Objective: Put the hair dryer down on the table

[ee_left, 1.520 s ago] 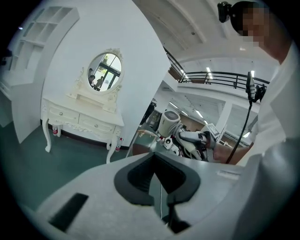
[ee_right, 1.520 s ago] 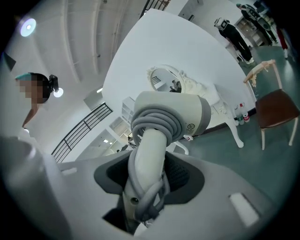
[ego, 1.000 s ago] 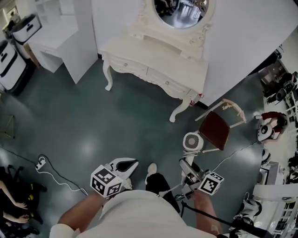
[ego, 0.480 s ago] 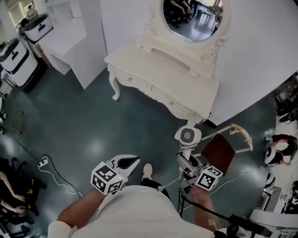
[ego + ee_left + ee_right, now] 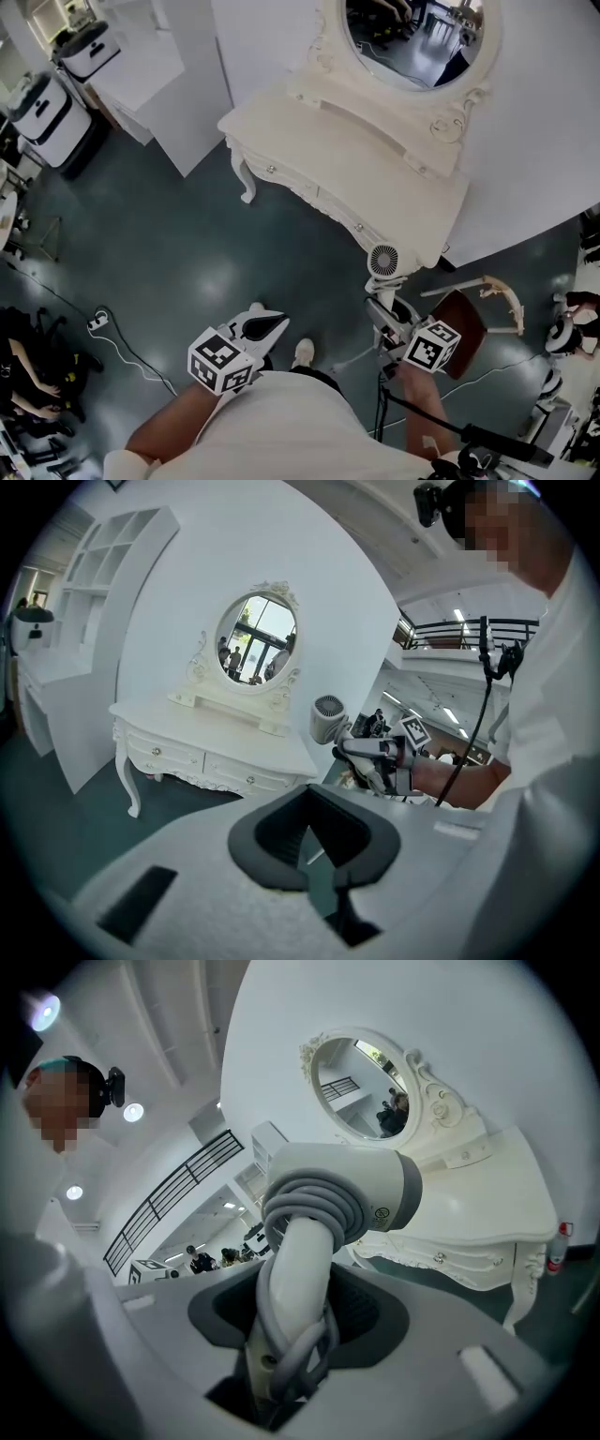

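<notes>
Hair dryer [image 5: 337,1194] stands upright in the right gripper [image 5: 291,1335]. The jaws are clamped on its handle, grey cord wound round handle and barrel. Its barrel sits above the jaws.

Head view: the dryer's round rear grille [image 5: 384,262] faces up, just at the front edge of the white dressing table [image 5: 375,178], near that table's right corner. It is in the air, not set down.

Against a second ago: the dryer was over open floor beside the red-seated chair [image 5: 466,319], well short of the table. Table and oval mirror [image 5: 412,37] now fill more of the view. Grip unchanged.

Both forearms reach forward from the body. Left gripper [image 5: 272,325] over the floor, aimed at the table, jaws together, nothing between them.
</notes>
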A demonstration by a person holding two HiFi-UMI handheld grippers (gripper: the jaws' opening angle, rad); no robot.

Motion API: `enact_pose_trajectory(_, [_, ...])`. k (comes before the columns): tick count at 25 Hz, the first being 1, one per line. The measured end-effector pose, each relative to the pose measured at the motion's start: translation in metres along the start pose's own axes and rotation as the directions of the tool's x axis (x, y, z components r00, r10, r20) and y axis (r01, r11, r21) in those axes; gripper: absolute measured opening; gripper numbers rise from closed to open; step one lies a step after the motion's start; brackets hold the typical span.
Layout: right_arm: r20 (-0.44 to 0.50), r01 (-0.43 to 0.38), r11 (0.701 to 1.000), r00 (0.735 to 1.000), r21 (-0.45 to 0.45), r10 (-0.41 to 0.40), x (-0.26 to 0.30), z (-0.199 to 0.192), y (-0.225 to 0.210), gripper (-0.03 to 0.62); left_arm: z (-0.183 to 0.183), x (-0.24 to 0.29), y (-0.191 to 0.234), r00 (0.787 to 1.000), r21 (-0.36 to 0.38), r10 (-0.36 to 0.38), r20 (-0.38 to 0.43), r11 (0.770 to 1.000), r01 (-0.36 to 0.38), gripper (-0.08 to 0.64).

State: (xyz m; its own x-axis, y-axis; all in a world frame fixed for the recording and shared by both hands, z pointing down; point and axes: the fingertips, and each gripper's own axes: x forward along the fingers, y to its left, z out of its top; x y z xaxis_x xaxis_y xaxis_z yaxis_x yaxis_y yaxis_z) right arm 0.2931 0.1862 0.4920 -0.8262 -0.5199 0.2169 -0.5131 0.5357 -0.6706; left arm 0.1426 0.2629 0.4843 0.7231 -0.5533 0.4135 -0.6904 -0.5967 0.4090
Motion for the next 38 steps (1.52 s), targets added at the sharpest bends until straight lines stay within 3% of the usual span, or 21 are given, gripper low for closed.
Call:
enact_pose_trajectory(8, [-0.062,0.015,0.998,0.998,-0.066,-0.019,0.119,0.054,-0.016,0.186,0.05,0.006,0.117,0.999,-0.028,-0.008,0.041,1.0,0.009,-0.002])
enact_pose_trajectory(14, [-0.076,0.052,0.993,0.995,-0.106,-0.06,0.224,0.109,-0.022,0.186,0.119,-0.001,0.209,0.997,0.019,-0.06,0.047,0.998,0.059,-0.002])
enact_pose_trajectory(18, [-0.077,0.063,0.991,0.994,-0.119,-0.072,0.29,0.133,-0.028,0.186,0.143,-0.016,0.269,0.997,0.023,-0.062,0.048,0.998,0.061,-0.002])
enact_pose_trajectory(28, [-0.253,0.011,0.963,0.964,-0.269,-0.082,0.415,0.182,-0.075,0.186,0.184,-0.005,0.37,0.996,-0.06,0.006,0.092,0.998,-0.001,-0.002])
enact_pose_trajectory(38, [-0.431,-0.121,0.915,0.9,-0.385,-0.062,0.535,0.243,-0.155,0.186,0.25,0.019,0.449,0.976,-0.117,0.178,0.127,0.98,-0.163,-0.002])
